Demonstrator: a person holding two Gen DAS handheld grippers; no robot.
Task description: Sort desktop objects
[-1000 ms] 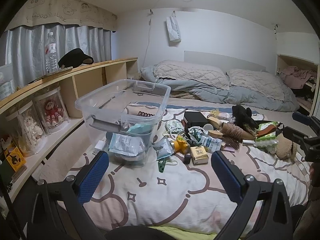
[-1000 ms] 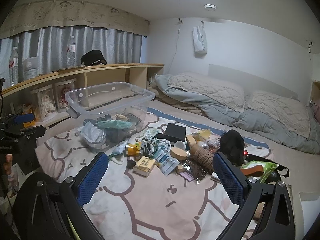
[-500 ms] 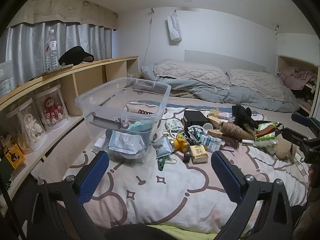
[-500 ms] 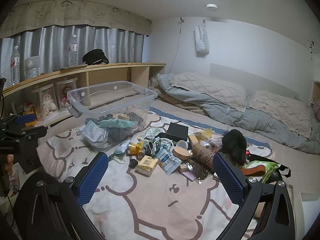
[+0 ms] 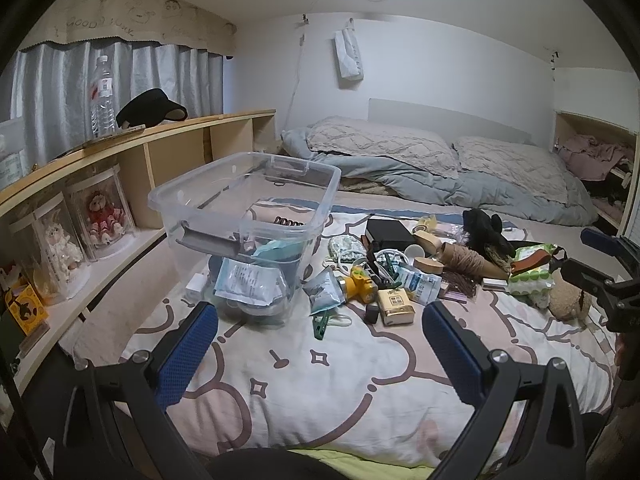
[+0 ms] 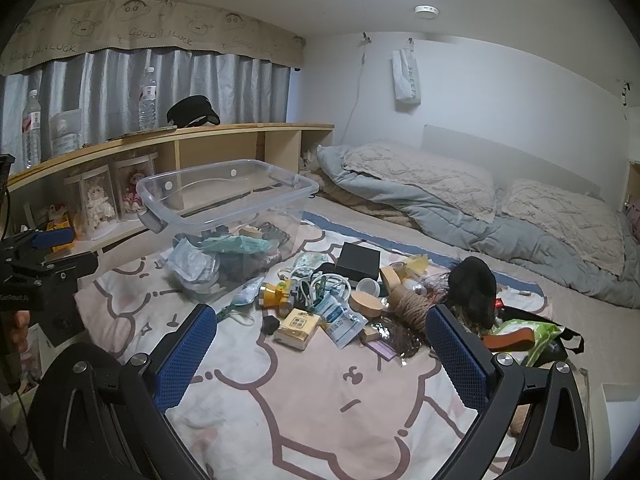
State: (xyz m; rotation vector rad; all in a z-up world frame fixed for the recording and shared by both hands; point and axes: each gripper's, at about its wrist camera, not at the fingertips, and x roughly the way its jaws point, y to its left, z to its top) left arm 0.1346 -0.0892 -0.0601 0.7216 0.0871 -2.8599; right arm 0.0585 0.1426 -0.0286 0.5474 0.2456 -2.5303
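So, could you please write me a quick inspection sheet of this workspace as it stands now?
Surface: patterned blanket spread over a bed, bare near the grippers.
Job's things: clear storage bin, lid off, already holding packets and a hair claw.
Clutter: loose pile beside the bin: yellow toy, tissue pack, black box, twine spool, green wipes pack.
Grippers: left gripper open, empty; right gripper open, empty; both short of the pile.
Cables: white cord coiled in the pile.
Surroundings: wooden shelf with water bottle, pillows, curtains.
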